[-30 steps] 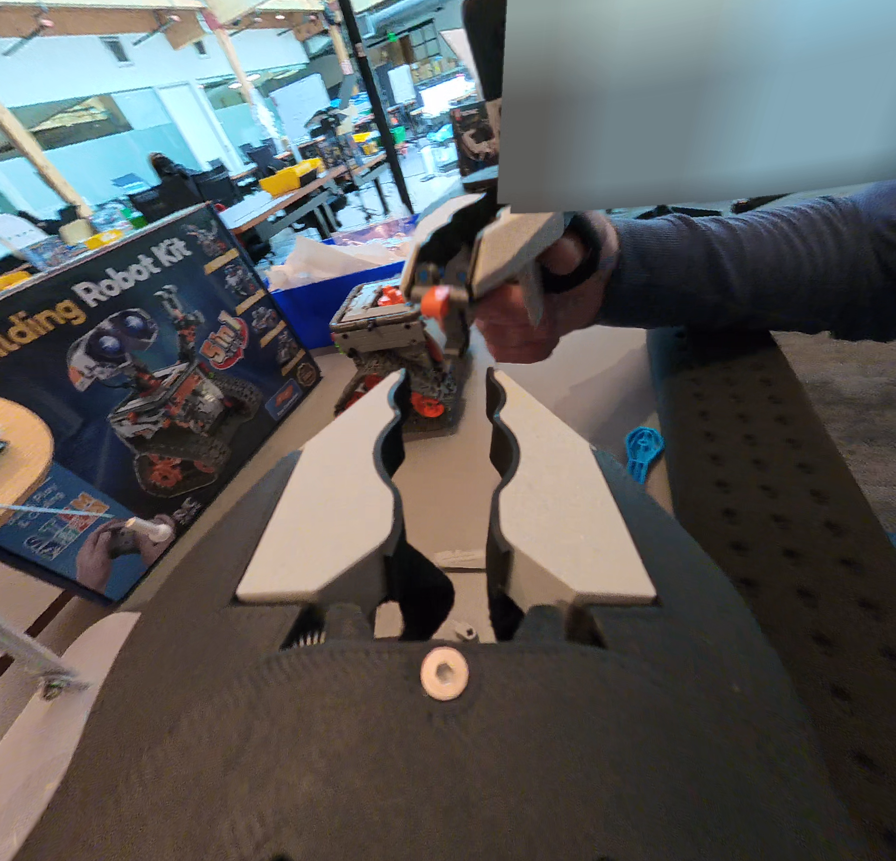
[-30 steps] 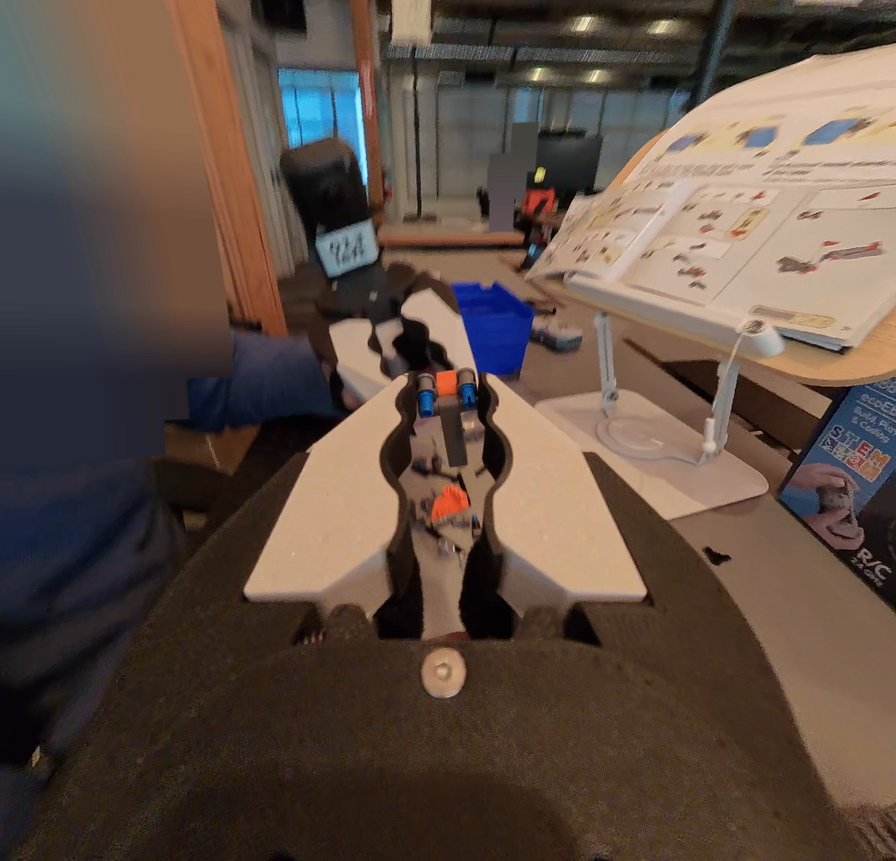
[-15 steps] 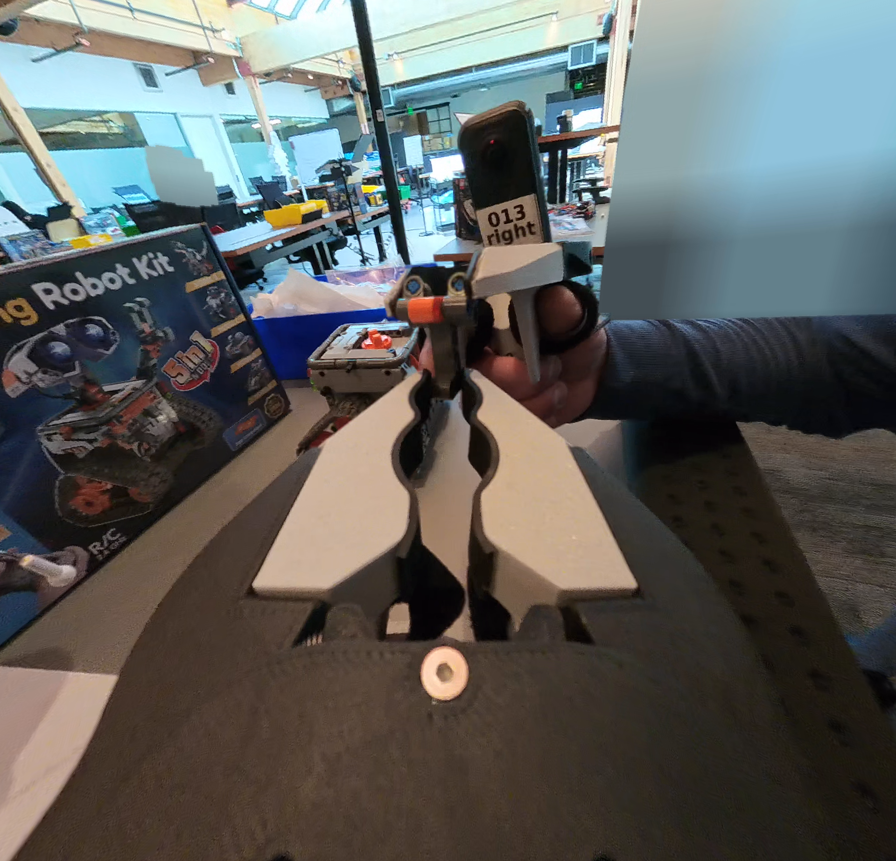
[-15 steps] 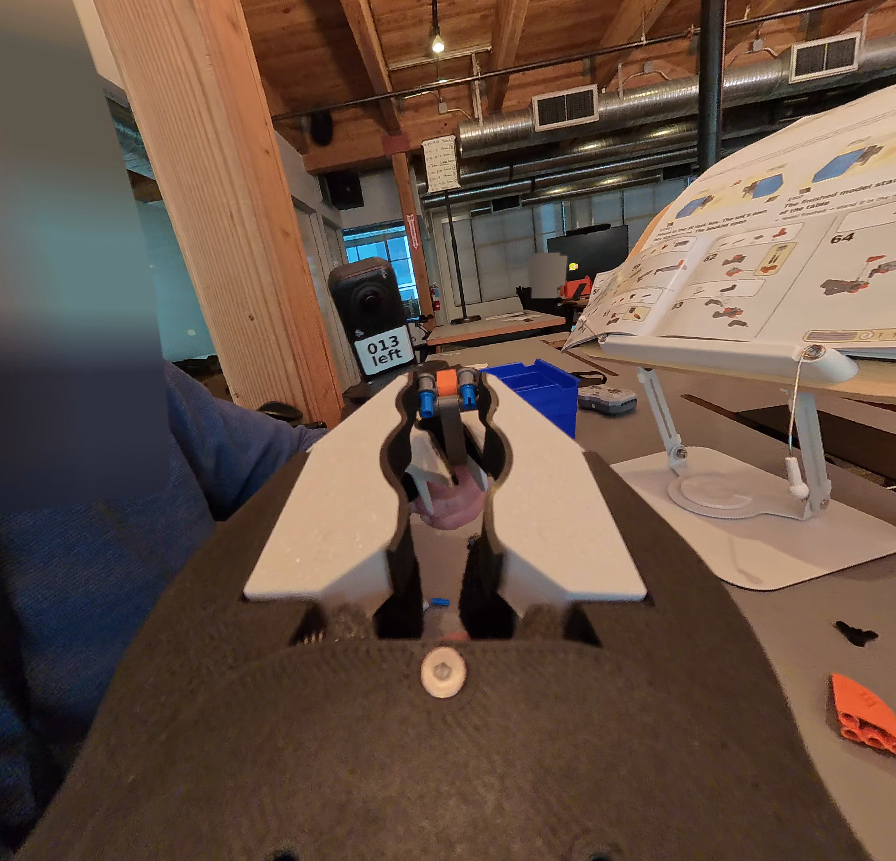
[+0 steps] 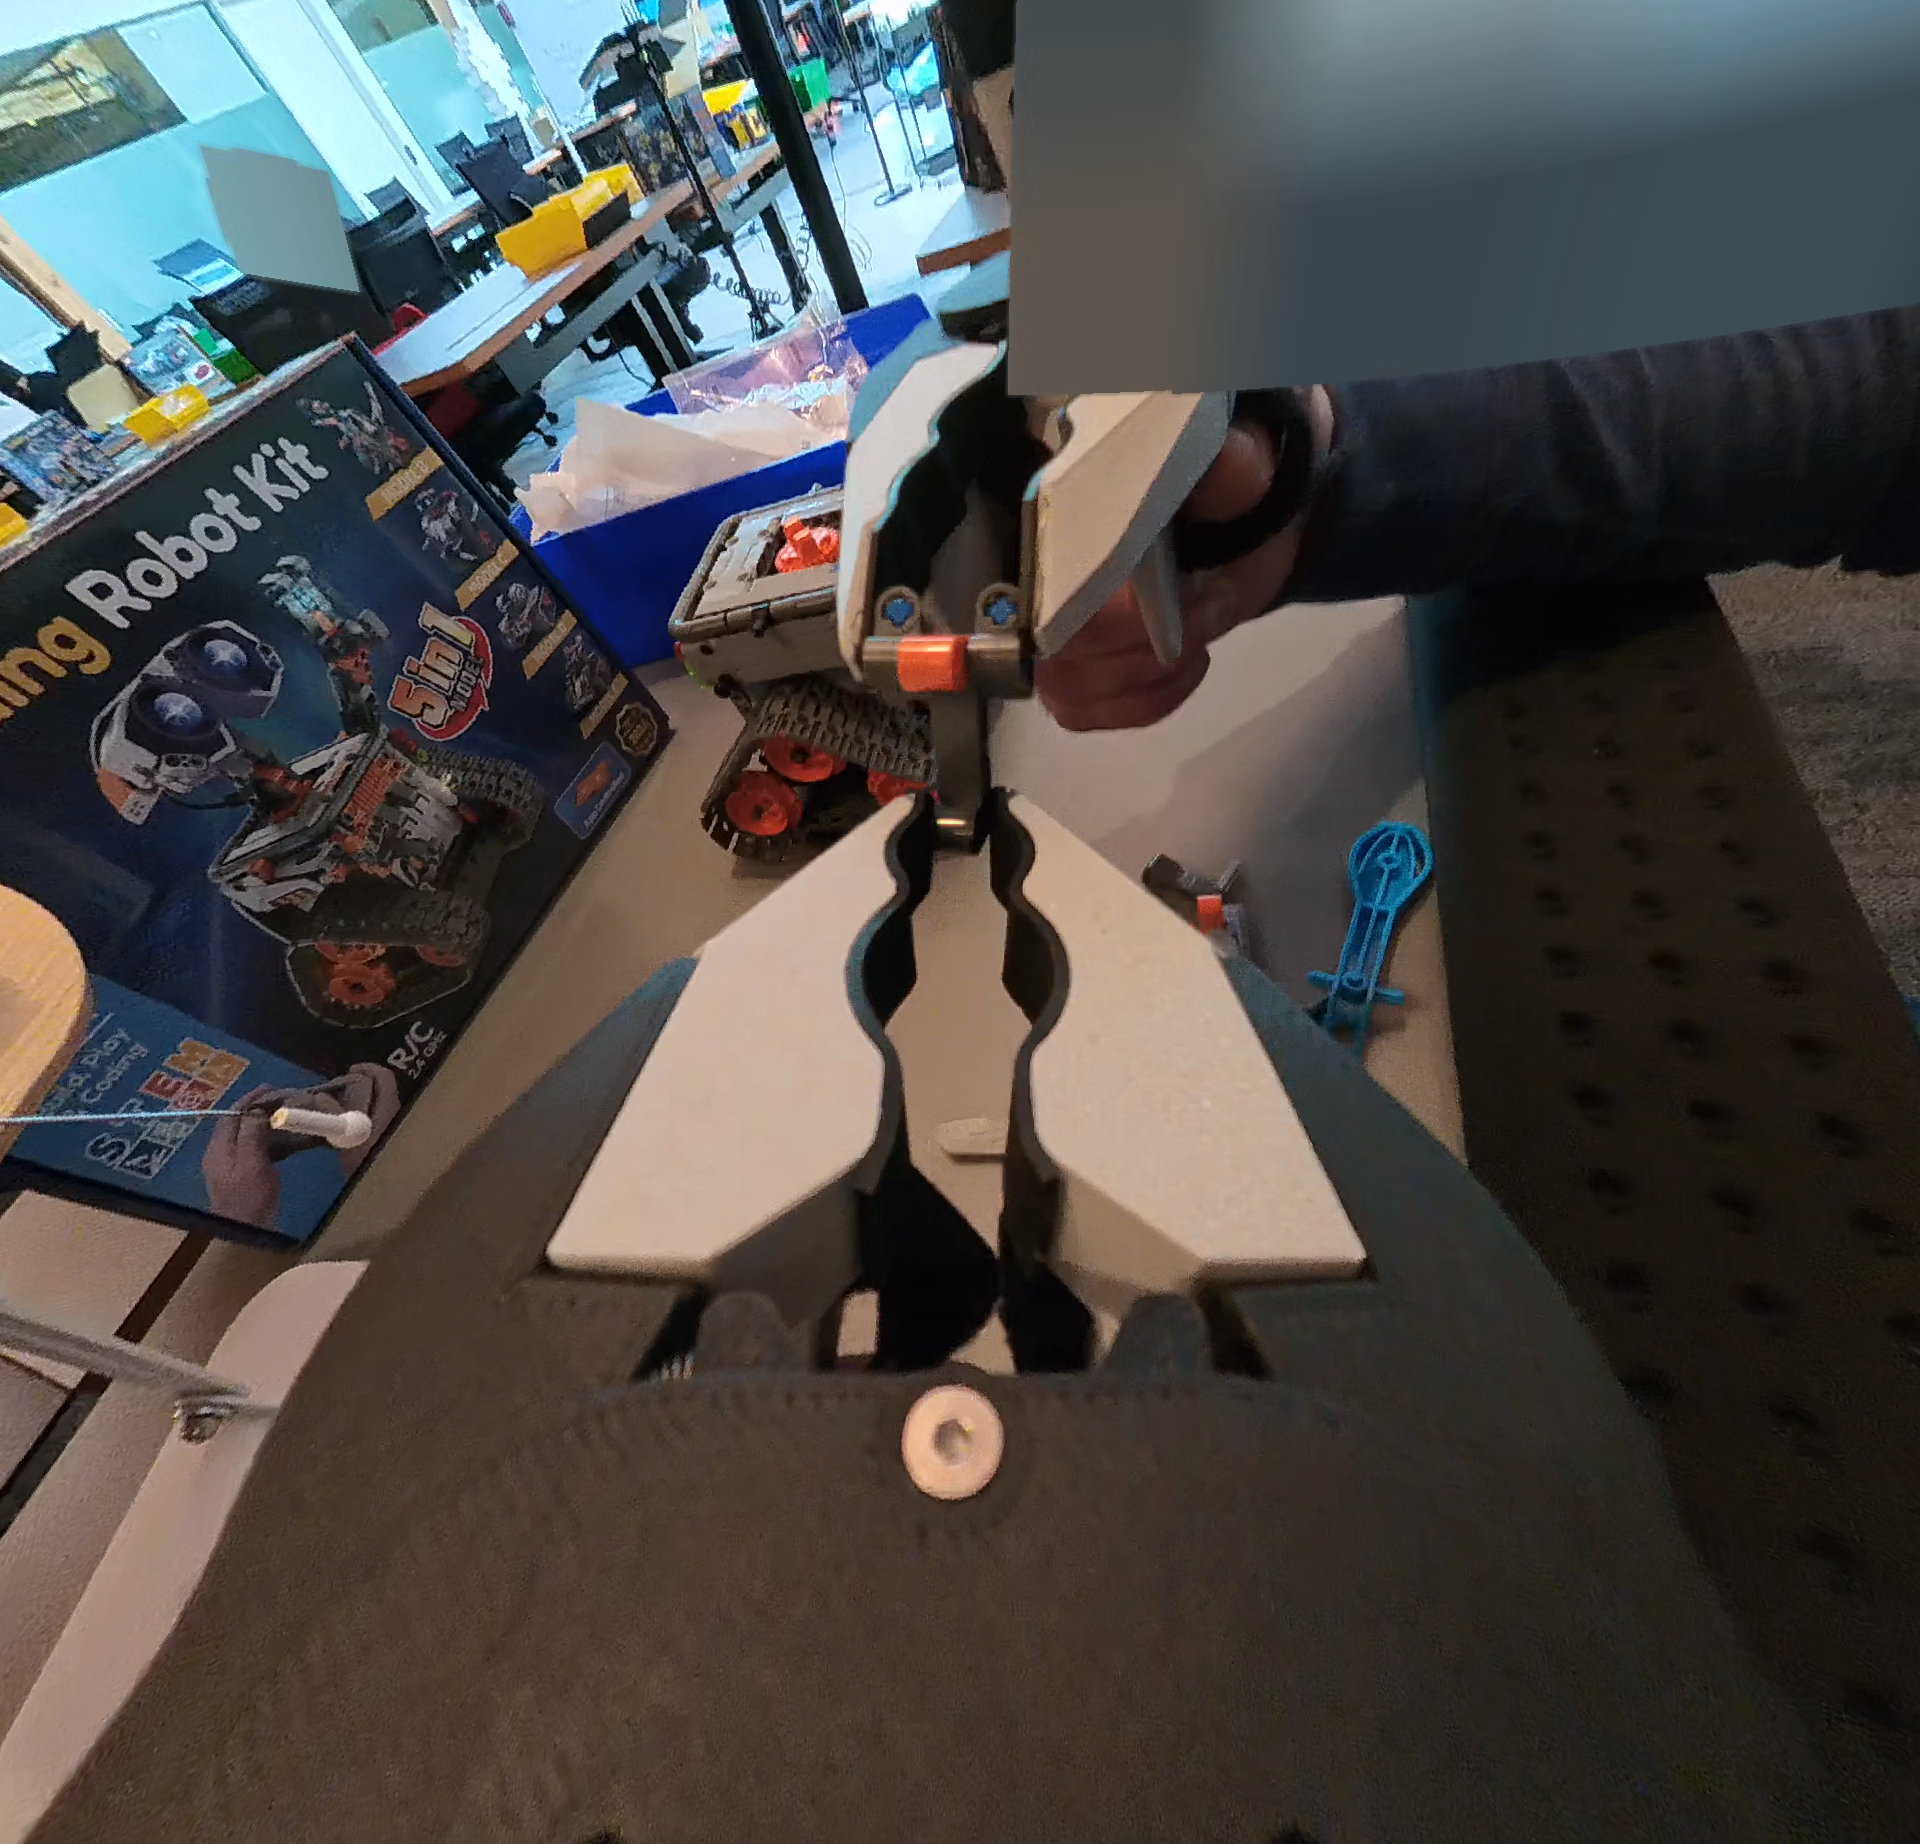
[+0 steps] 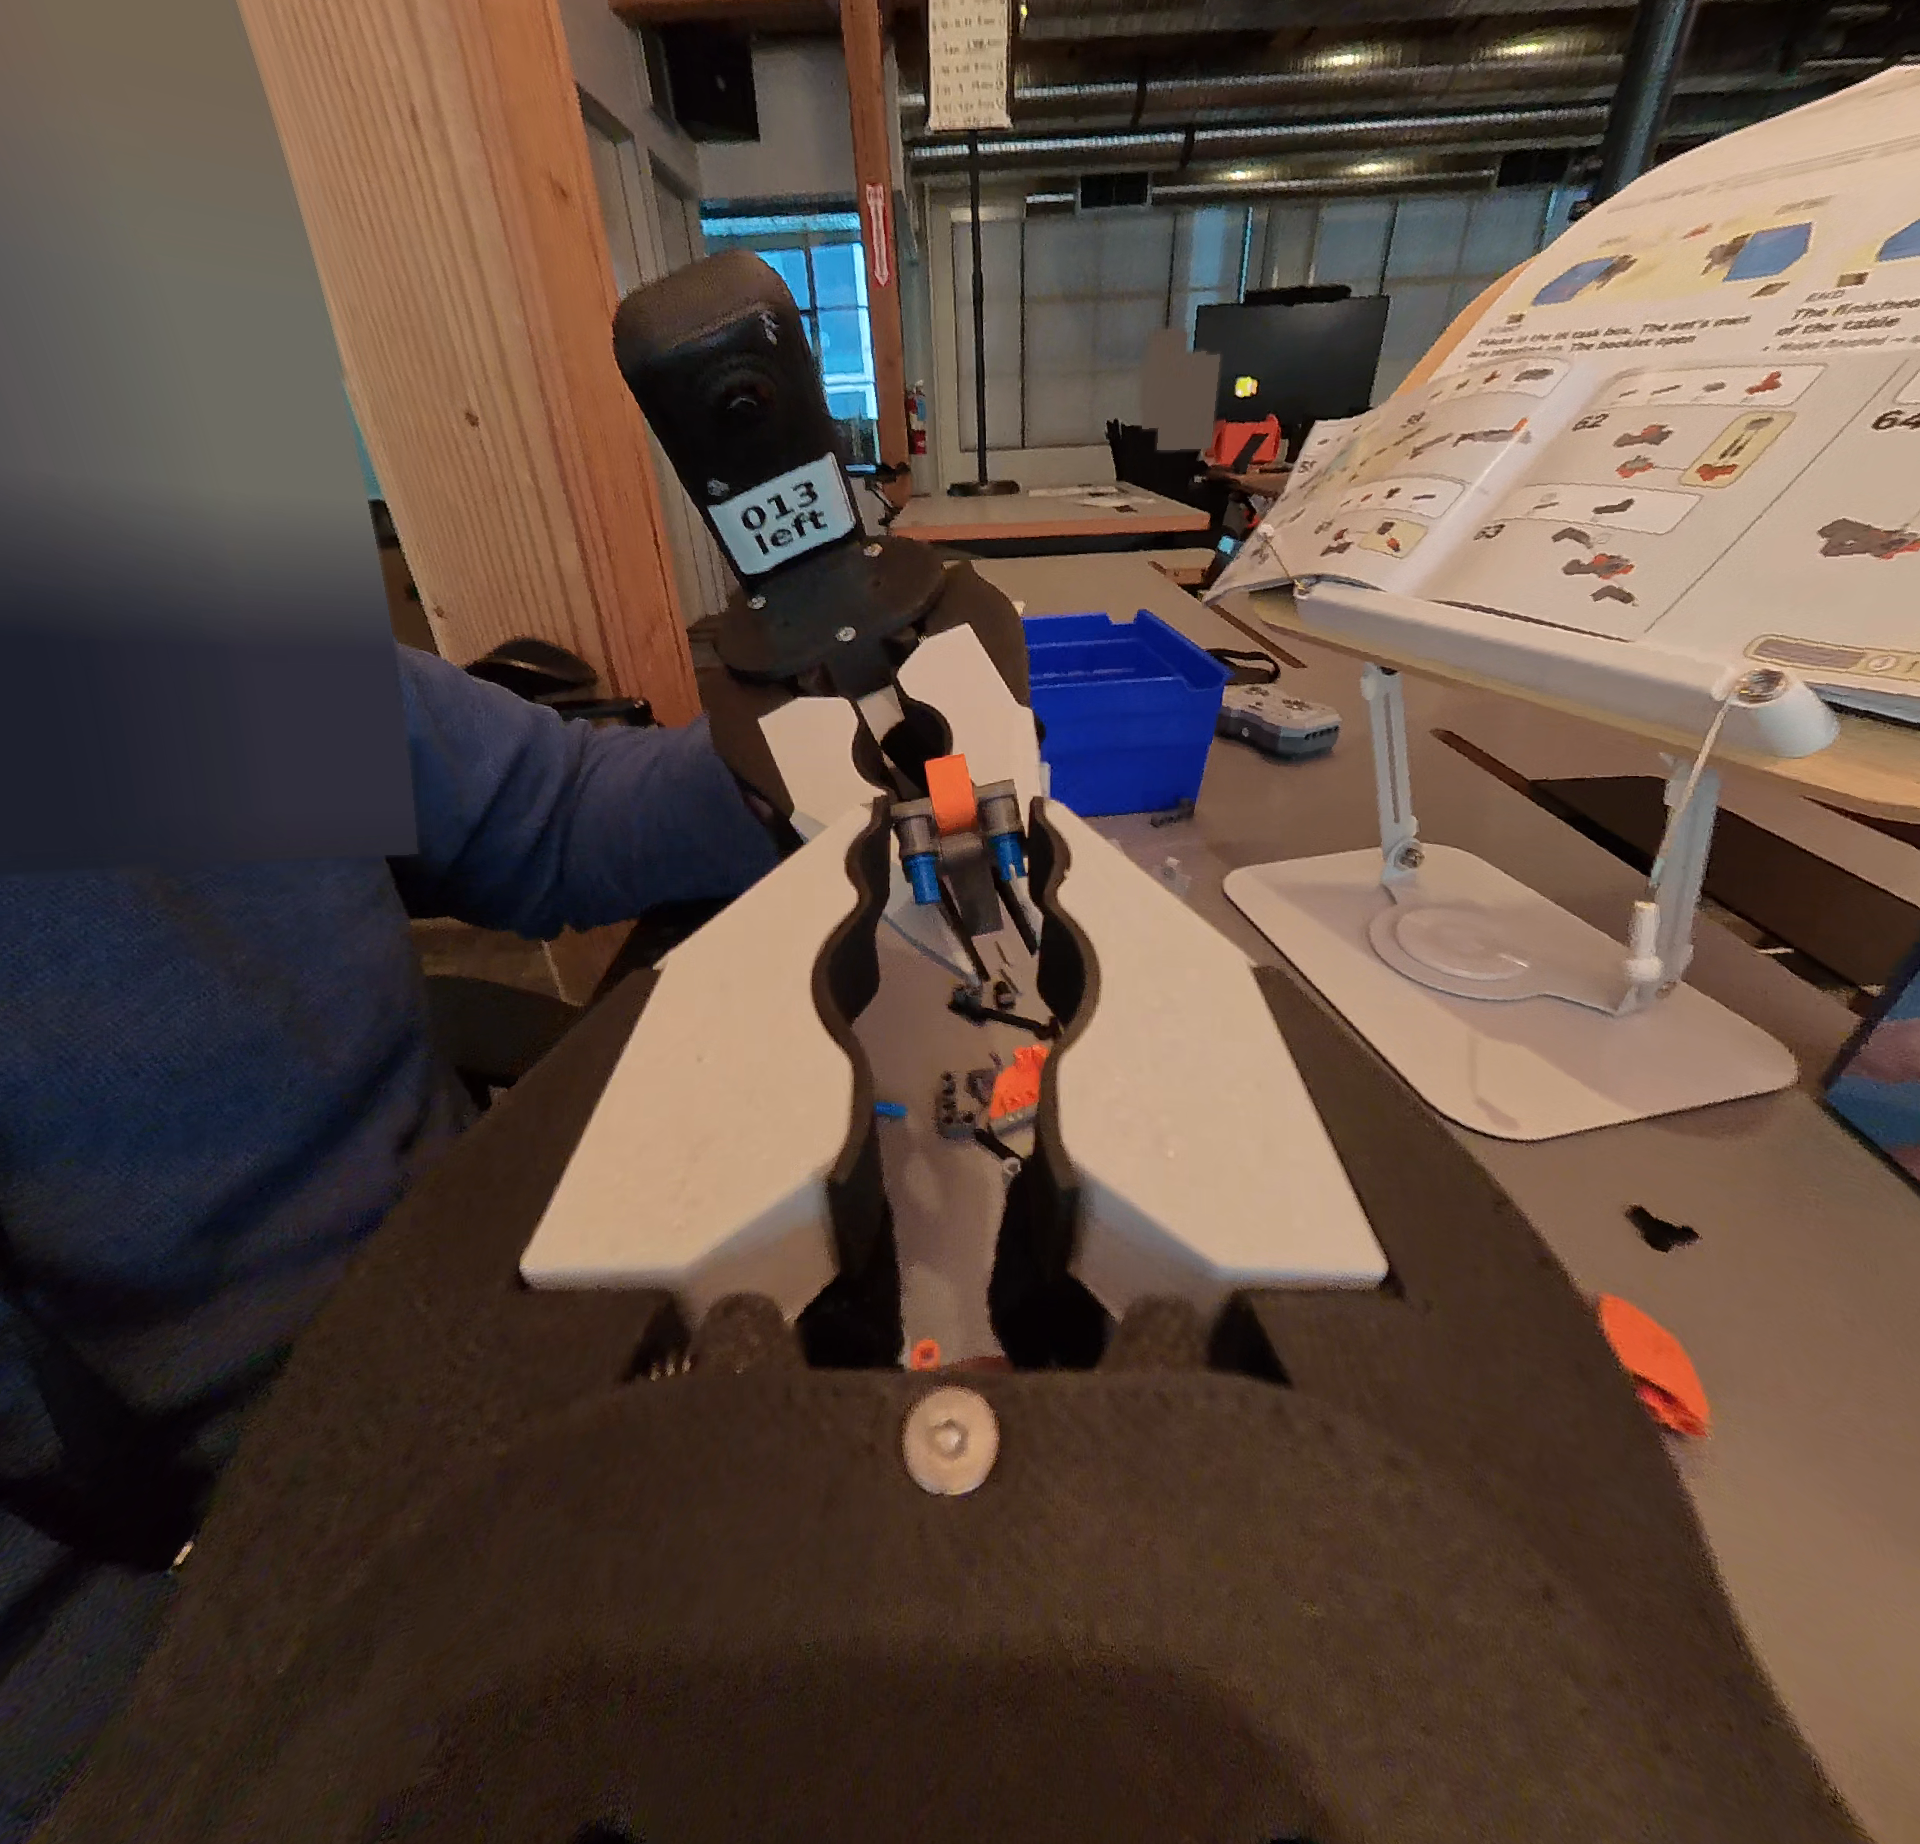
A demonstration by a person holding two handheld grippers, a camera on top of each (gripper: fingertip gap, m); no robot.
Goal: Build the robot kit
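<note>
The left gripper (image 5: 954, 820) has its jaws nearly shut on the lower end of a grey part (image 5: 961, 745). The right gripper (image 5: 940, 641) clamps its crossbar. A tracked robot (image 5: 800, 714) stands behind on the desk (image 5: 1288, 755).

Two grippers: the left gripper (image 5: 954, 818) and the right gripper (image 6: 961, 828), each with two white fingers. One small grey assembly (image 6: 956, 844) sits between them, bearing one orange piece and two blue pins (image 5: 897, 610). One tracked robot model (image 5: 800, 693) stands at 12 o'clock of the left gripper, one printed kit box (image 5: 260, 755) at 10 o'clock, one blue tool (image 5: 1371, 911) at 2 o'clock. In the right wrist view: one blue bin (image 6: 1122, 714) at 12 o'clock, one open instruction booklet (image 6: 1621, 423) on one white stand (image 6: 1507, 973) at 2 o'clock, one loose orange piece (image 6: 1652, 1363) at 4 o'clock.
</note>
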